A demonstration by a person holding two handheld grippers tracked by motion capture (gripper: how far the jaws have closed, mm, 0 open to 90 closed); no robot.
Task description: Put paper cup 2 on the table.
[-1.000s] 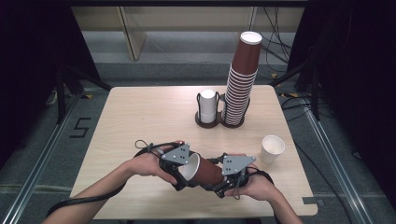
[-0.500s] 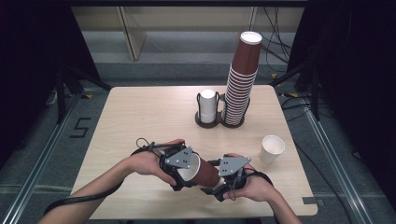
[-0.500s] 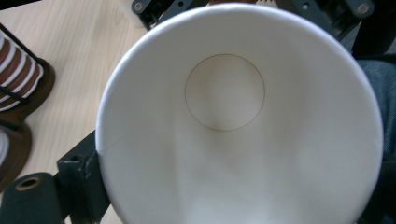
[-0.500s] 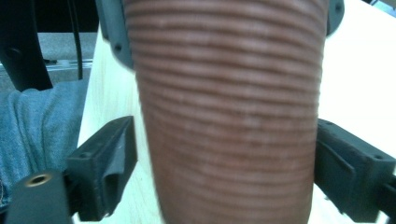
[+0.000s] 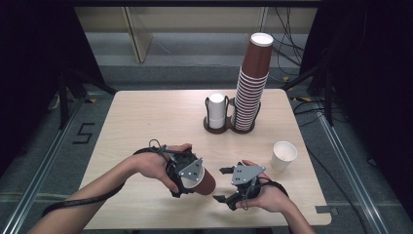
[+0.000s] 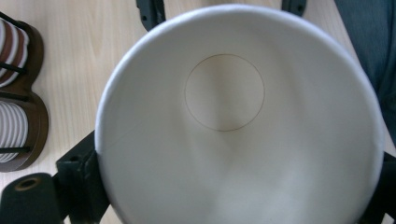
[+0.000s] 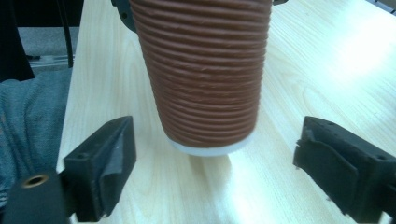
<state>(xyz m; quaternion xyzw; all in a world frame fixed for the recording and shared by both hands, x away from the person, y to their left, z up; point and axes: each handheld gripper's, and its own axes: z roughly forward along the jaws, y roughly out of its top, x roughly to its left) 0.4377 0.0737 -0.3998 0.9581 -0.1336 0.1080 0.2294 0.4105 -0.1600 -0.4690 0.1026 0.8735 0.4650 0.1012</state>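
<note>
From the high view I had the left gripper (image 5: 191, 176) clamped on the brown ribbed cup (image 5: 200, 179), which lay on its side just above the near part of the desk (image 5: 146, 122), its white mouth turned toward my left hand and its base pointing at the right gripper (image 5: 225, 185). A second earlier both grippers had been on that cup together, close against each other; by this moment the right one had let go and backed off, so a clear gap stood between its jaws and the cup's base. In the right gripper view its jaws stood wide apart and empty, the cup's base (image 7: 210, 148) hanging between them but touching neither. The left gripper view looked straight into the cup's white inside (image 6: 224, 93), with the jaws pressed against the rim on either side. I judged this to mean the cup had been pulled free of whatever it was nested with and now rested wholly in my left gripper, ready to be set down. The tall stack of brown cups (image 5: 251, 83) and the short stack of white cups (image 5: 216, 111) stood in their holder (image 5: 229, 127) at the far side, and one white cup (image 5: 284, 155) stood alone near the right edge.
</note>
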